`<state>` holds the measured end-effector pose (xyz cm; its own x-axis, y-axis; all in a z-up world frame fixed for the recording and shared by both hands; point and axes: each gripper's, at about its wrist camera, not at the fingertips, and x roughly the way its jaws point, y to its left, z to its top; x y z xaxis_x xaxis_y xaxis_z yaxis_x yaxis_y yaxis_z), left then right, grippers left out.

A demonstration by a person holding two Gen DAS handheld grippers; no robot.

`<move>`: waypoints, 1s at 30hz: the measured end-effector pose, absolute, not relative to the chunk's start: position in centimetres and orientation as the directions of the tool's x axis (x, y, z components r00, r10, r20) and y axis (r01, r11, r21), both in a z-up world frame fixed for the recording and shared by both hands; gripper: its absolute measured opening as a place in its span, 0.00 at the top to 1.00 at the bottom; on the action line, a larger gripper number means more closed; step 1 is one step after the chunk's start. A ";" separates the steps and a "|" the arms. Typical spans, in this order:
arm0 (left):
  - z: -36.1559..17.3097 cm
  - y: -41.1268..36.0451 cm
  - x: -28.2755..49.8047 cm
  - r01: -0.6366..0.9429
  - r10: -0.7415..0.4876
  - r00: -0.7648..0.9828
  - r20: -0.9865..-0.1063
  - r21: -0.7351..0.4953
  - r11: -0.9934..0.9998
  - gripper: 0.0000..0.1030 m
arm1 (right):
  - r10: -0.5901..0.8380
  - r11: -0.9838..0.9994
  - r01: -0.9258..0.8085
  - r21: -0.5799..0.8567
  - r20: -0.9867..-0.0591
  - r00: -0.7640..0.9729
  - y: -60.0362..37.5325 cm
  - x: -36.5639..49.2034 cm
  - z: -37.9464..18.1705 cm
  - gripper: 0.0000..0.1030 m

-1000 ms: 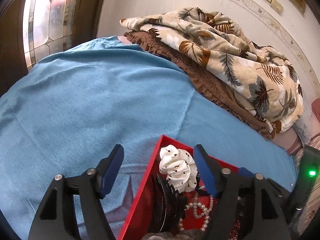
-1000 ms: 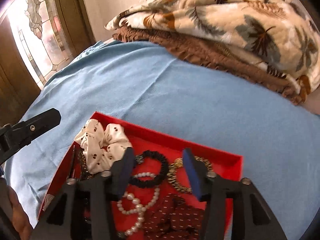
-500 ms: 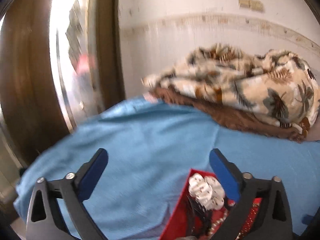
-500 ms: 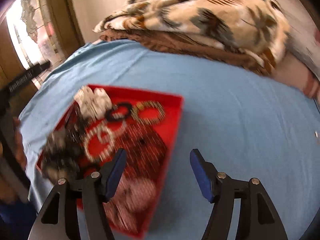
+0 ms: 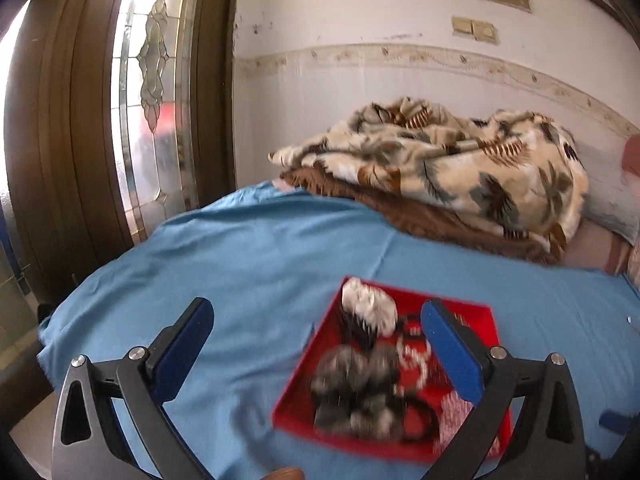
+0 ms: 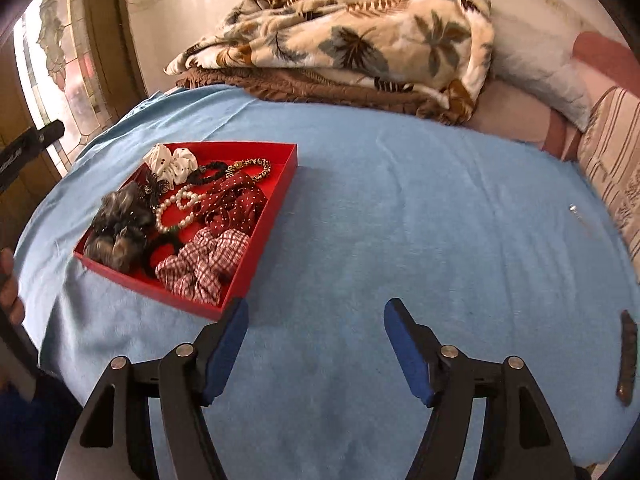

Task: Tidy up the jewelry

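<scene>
A shallow red cardboard tray [image 6: 276,204] lies on a bed covered with a blue sheet [image 6: 400,208]. It holds a white dotted fabric scrunchie [image 6: 172,164], a string of white pearl beads [image 6: 176,210], a dark red dotted ribbon bow [image 6: 234,204], a red-and-white checked scrunchie [image 6: 204,264], a grey furry scrunchie [image 6: 116,228], a black braided band [image 6: 208,172] and a gold-and-black beaded bracelet [image 6: 256,168].

The right gripper [image 6: 316,340] hovers over bare sheet, its jaws opening with nothing between them; the tray lies ahead and to the left, its near corner just beside the left blue pad.

The left gripper [image 5: 316,344] has its jaws spread wide and empty. The tray sits low between them, toward the right pad, which hides part of it. This view is blurred.

A folded leaf-print blanket [image 6: 360,36] rests against the wall behind.
</scene>
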<state>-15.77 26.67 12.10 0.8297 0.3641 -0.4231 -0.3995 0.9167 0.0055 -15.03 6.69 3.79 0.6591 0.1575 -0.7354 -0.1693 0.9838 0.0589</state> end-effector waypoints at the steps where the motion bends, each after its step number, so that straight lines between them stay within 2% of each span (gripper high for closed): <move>1: 12.0 26.4 -16.3 -0.405 0.373 0.813 -0.448 0.026 0.914 0.00 | 0.159 0.983 -0.173 0.056 -0.729 0.666 6.8 -15.5 3.9 0.27; 3: 11.6 25.9 -17.1 -0.407 0.375 0.783 -0.496 0.049 0.912 0.00 | 0.159 0.983 -0.179 0.048 -0.715 0.681 7.0 -16.4 4.2 0.27; 6: 11.3 25.5 -19.0 -0.389 0.330 0.762 -0.557 0.014 0.921 0.00 | 0.152 0.982 -0.187 0.025 -0.691 0.707 7.4 -17.7 4.7 0.25; 9: 11.1 25.0 -20.4 -0.391 0.317 0.747 -0.584 0.001 0.921 0.00 | 0.147 0.982 -0.190 0.010 -0.671 0.727 7.7 -18.9 5.1 0.22; 23: 10.9 21.3 -22.5 -0.360 0.333 0.719 -0.611 0.084 0.929 0.00 | 0.130 0.987 -0.158 0.011 -0.620 0.774 5.9 -21.7 6.4 0.17; 30: 9.9 19.6 -21.9 -0.318 0.322 0.709 -0.628 0.123 0.940 0.00 | 0.124 0.991 -0.133 0.033 -0.635 0.763 4.9 -21.3 5.7 0.16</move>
